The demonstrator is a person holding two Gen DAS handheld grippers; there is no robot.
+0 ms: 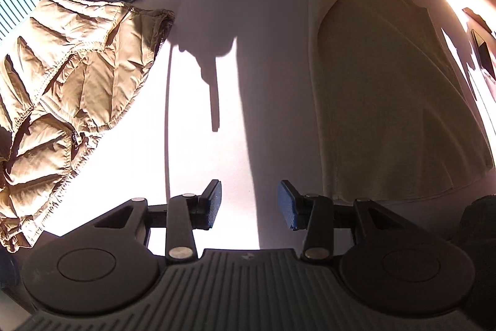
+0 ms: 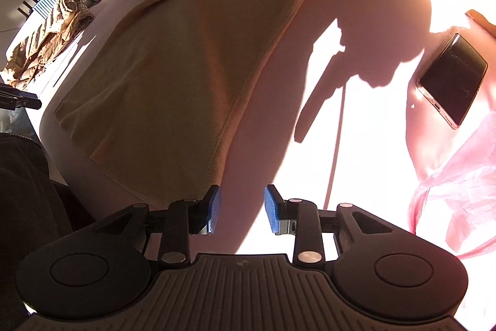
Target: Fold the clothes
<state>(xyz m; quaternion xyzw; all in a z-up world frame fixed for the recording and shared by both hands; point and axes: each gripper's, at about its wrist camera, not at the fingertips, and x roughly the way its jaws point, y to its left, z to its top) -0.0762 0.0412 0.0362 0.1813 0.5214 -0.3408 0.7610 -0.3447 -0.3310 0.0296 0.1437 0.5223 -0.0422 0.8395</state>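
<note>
Item: beige garment, flat, folded lengthwise on table betw. both tongs; left gripper & right gripper both open, empty, above tabletop; rec. pinch near hem corners together, carry up evenly to collar, w/o dragging.

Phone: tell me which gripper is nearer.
Right. The phone lies just up-right of the right gripper; the left gripper sits across the beige cloth from it.

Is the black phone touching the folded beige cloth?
Apart. The right wrist view shows the black phone far from the folded beige cloth, with bare table between them.
</note>
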